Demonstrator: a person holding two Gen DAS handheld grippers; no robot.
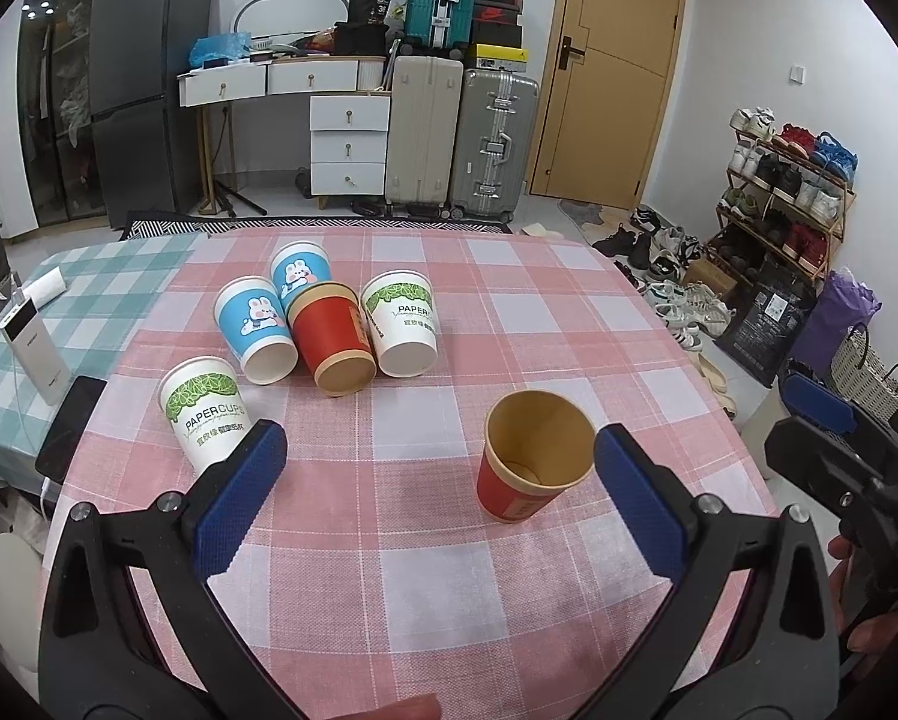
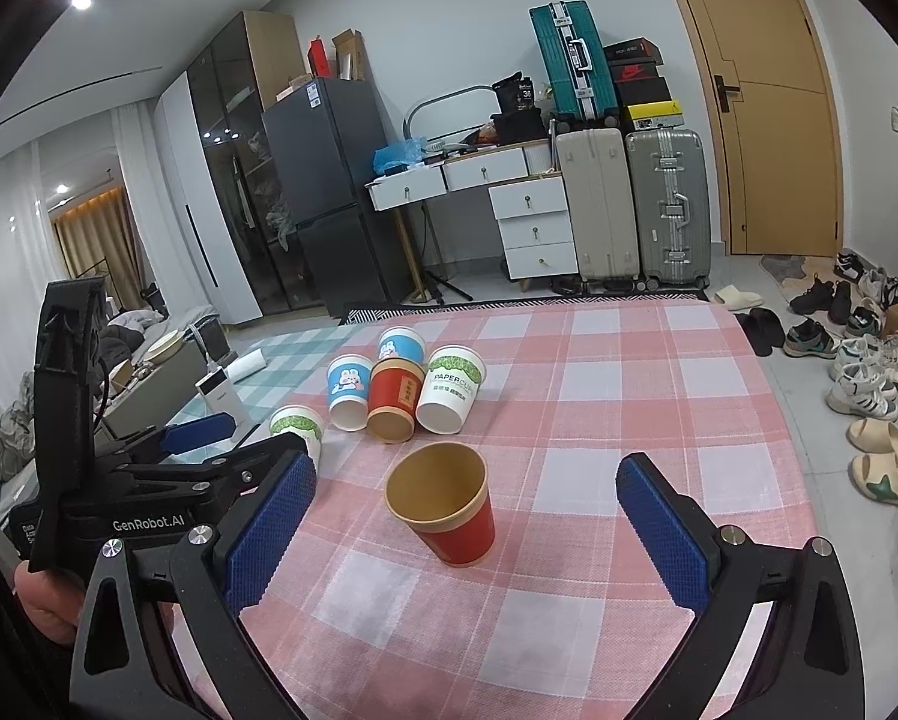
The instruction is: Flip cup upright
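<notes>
Six paper cups sit on the checked table (image 1: 569, 312). One red cup (image 1: 533, 459) (image 2: 443, 504) stands upright, mouth open to the ceiling, apart from the rest. The other five stand mouth-down: a green-print cup (image 1: 206, 411) alone to the left, and a cluster beyond of two blue cups (image 1: 256, 327), a second red cup (image 1: 332, 339) and a second green-print cup (image 1: 402, 324), all touching or nearly so. The left gripper (image 1: 440, 498) is spread wide and holds nothing; the lone green-print cup lies just ahead of its left finger, axis vertical, base up. The right gripper (image 2: 467, 528), likewise wide and empty, faces the upright red cup. By judgement the left hand is nearer the next cup to turn. The upright cup stands beside the left gripper's right finger and could be knocked. A phone (image 1: 68, 426) and power bank (image 1: 32, 345) lie left of the cups, clear of the reach.
</notes>
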